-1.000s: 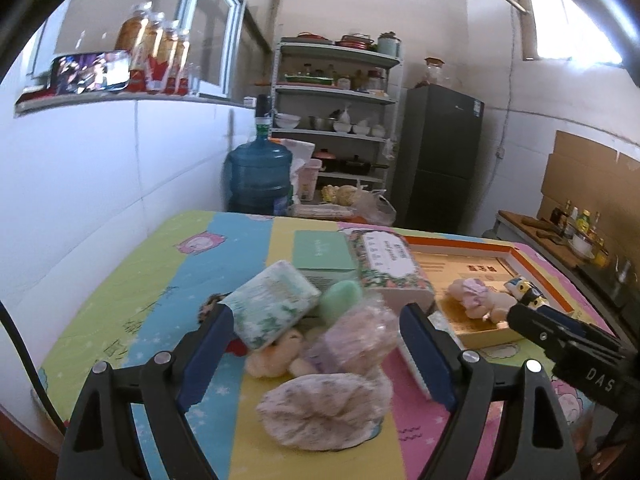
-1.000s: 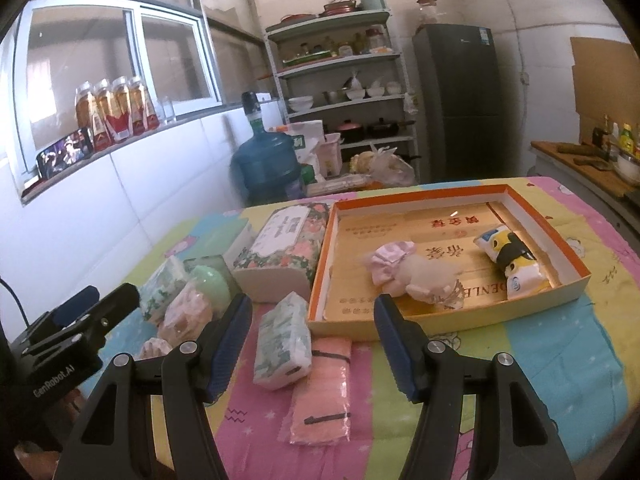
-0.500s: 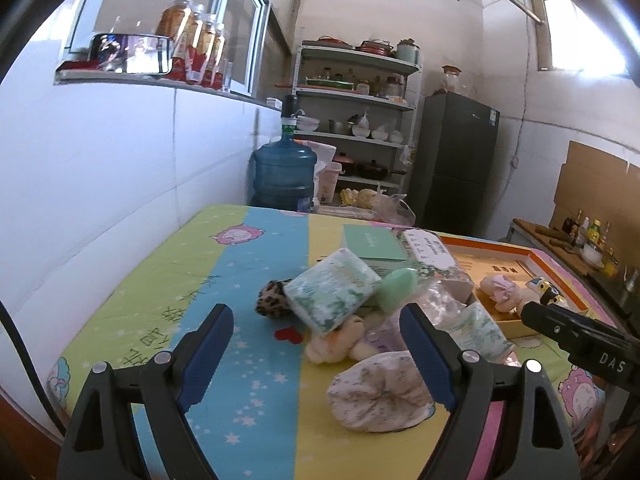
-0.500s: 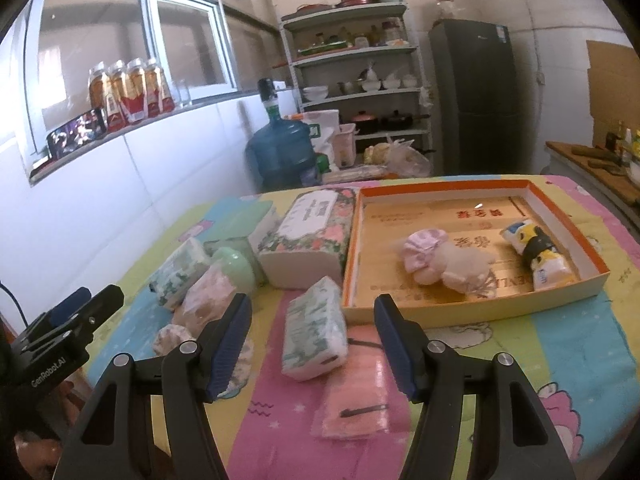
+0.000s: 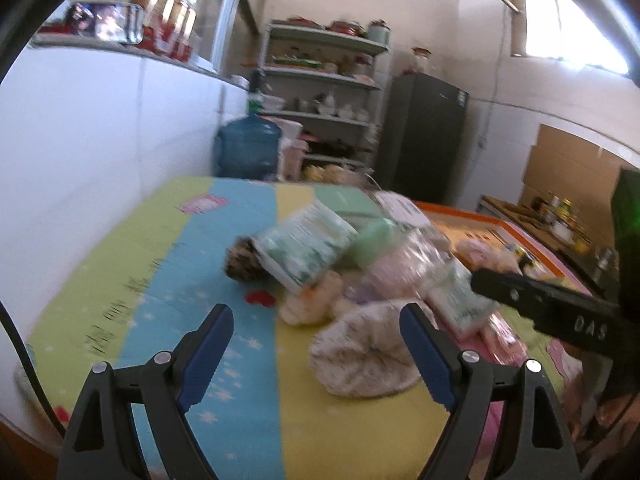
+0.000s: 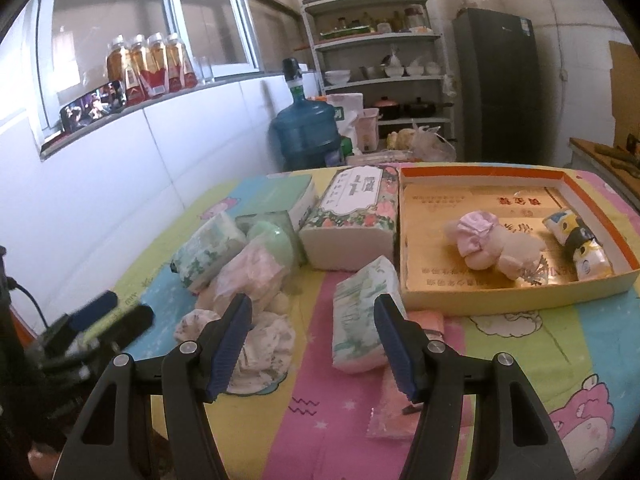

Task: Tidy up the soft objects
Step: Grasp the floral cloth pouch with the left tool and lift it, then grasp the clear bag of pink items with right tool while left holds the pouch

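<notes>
Between the spread fingers of the right gripper, a green-patterned tissue pack is framed but not yet pressed; nothing is grasped. Ahead and to its right, the orange-rimmed box is seen with a plush toy already inside. The left gripper is likewise released and empty, a floral cloth bundle lying by its right finger. A pick-up approach is judged underway; closing on the pack is called for next.

Soft packs heap left of the tray (doll inside) — tissue box between.
</notes>
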The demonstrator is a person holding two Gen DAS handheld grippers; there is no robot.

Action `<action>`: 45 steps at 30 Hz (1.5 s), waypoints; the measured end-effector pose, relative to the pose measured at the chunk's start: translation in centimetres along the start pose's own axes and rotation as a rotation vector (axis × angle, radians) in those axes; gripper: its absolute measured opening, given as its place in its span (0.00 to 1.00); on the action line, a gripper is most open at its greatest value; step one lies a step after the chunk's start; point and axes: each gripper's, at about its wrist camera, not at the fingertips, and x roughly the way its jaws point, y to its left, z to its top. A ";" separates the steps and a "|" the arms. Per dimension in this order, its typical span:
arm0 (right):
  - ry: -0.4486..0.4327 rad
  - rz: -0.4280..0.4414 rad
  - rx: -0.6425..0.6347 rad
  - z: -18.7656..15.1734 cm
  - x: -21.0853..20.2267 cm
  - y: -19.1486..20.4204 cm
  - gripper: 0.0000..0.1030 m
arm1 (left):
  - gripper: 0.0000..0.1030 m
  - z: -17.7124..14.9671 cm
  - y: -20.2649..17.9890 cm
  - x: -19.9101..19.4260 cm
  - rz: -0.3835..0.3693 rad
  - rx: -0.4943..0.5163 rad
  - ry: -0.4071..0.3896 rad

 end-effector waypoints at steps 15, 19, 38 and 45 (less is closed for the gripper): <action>0.020 -0.008 0.005 -0.4 0.7 0.1 0.63 | 0.62 -2.4 -0.1 4.4 -0.108 -0.040 0.143; 0.021 -0.008 0.008 -0.4 0.8 0.0 0.63 | 0.33 -2.9 -0.4 4.8 -0.102 -0.037 0.135; 0.060 0.102 -0.004 -0.5 1.8 1.5 0.63 | 0.12 -0.5 2.1 -1.5 -0.077 -0.058 -0.033; 0.110 0.102 -0.028 -0.9 3.5 2.8 0.71 | 0.12 0.2 4.7 -2.8 -0.007 -0.109 -0.080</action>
